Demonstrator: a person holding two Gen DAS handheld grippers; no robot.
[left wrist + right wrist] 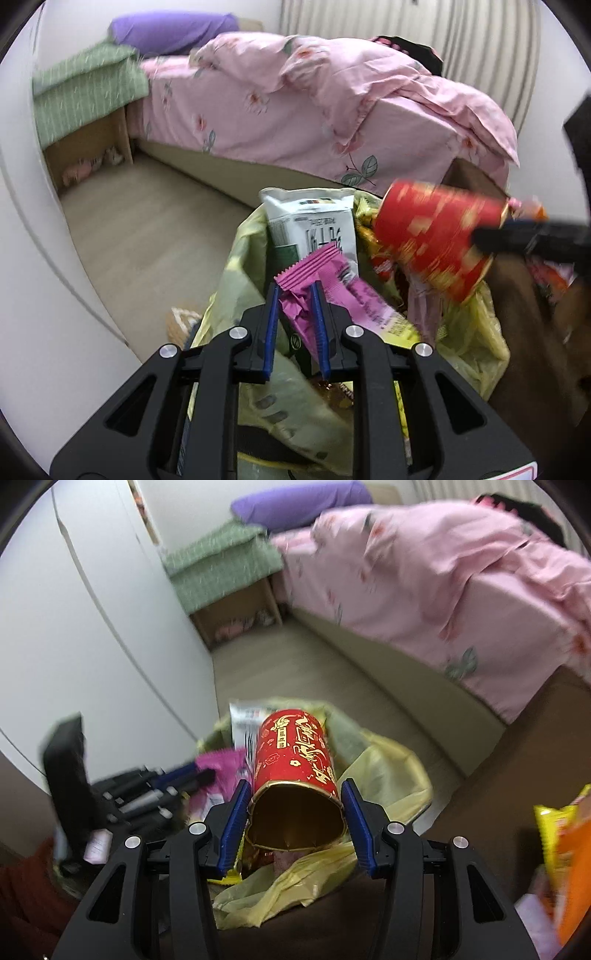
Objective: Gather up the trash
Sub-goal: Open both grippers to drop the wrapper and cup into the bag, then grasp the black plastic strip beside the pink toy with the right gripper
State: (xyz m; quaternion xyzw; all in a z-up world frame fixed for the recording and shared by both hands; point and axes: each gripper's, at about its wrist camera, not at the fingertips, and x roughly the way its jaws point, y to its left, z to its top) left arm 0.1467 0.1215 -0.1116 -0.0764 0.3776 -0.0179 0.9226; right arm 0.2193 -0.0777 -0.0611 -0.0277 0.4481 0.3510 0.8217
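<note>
With the yellow-lined bin (236,266) below both already part-filled, the left gripper (295,291) pinches a magenta wrapper (314,273) and the right gripper (293,797) clamps a red cup (293,753), both unreleased.

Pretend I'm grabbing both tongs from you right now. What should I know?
Left tongs: shut on a crumpled pink wrapper, over the yellow trash bag.
Right tongs: shut on a red paper cup, also above the bag.
Done: bag already holds a white snack packet and other wrappers.
Left: drop both in; yellow and orange packets lie on the brown surface at the right.
</note>
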